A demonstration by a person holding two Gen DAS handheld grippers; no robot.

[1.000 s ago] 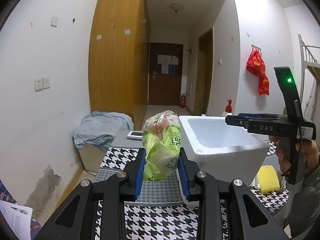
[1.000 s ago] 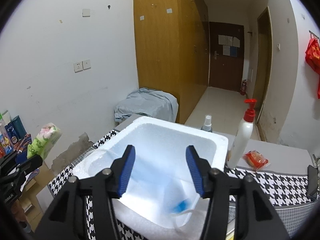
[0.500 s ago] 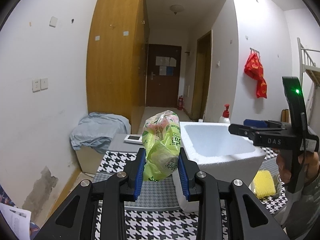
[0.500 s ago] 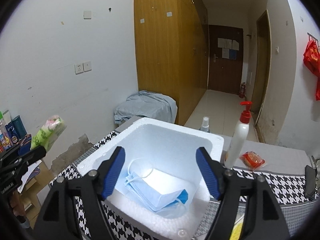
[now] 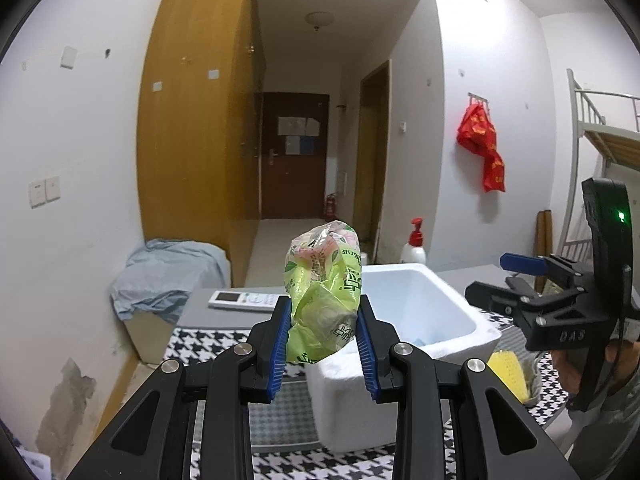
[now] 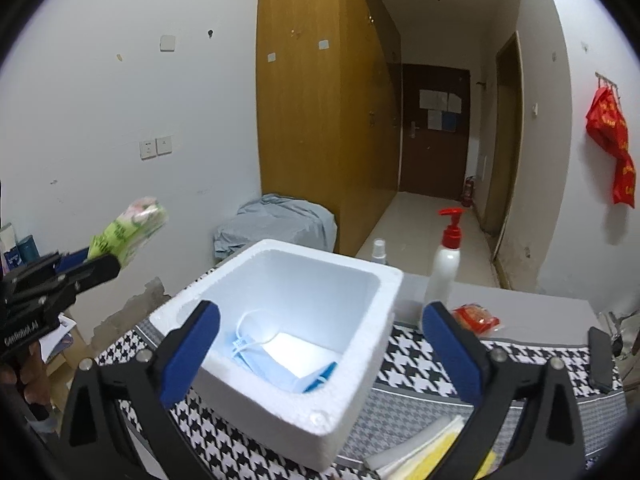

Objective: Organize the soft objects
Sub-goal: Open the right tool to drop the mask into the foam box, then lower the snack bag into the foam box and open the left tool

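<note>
A face mask (image 6: 276,356) already lies in the foam box (image 6: 356,380); the left gripper (image 5: 323,344) pinches a tissue pack (image 5: 324,292) beside it, not yet in, while the right gripper (image 6: 320,356) gapes empty.

Left hand-held gripper (image 5: 323,344) clamps a green tissue pack (image 5: 323,292) beside the foam box (image 5: 420,320).

At my twelve o'clock stands a pump bottle (image 6: 445,265) with a small spray bottle (image 6: 378,251) beside it; at two o'clock lies a red snack packet (image 6: 476,318) — farther right, a dark phone (image 6: 600,358). A white remote (image 5: 245,300) lies on the grey tabletop (image 5: 208,312).
</note>
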